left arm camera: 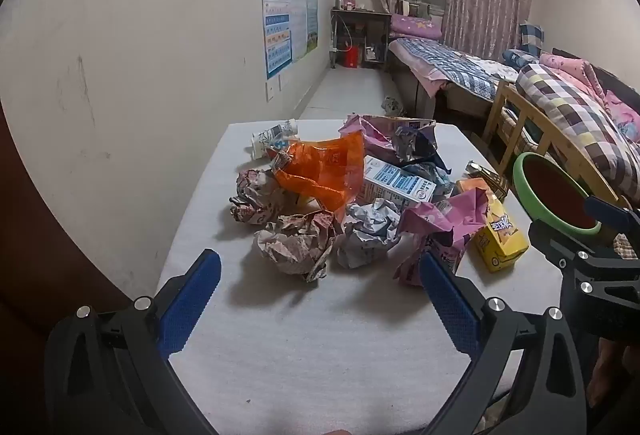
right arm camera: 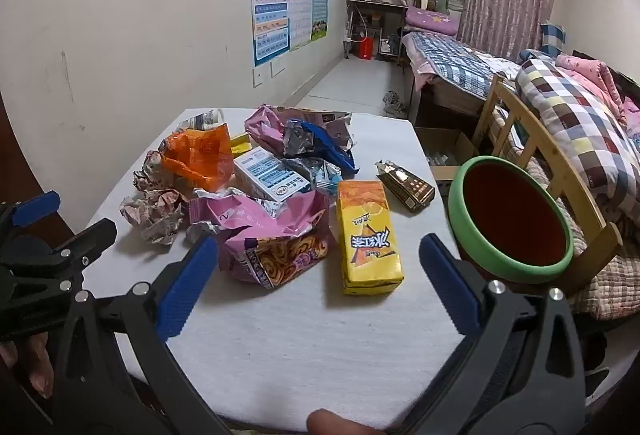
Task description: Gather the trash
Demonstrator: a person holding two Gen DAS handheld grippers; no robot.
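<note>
A heap of trash lies on the white table (left arm camera: 280,335). It holds crumpled paper balls (left arm camera: 296,247), an orange plastic bag (left arm camera: 320,171), a white and blue carton (left arm camera: 396,183), a torn pink snack bag (right arm camera: 272,239), a yellow drink carton (right arm camera: 368,239) and a small brown carton (right arm camera: 406,185). My left gripper (left arm camera: 320,263) hovers open just short of the paper balls, nothing between its fingers. My right gripper (right arm camera: 319,245) is open too, its blue pads framing the pink bag and the yellow carton from above. A green bin (right arm camera: 500,263) with a dark red inside stands at the table's right edge.
A wall runs along the table's left side. A wooden bed frame (right arm camera: 560,163) with a checked quilt stands to the right behind the bin. A cardboard box (right arm camera: 444,147) sits on the floor past the table. The table's near part (right arm camera: 300,347) is bare.
</note>
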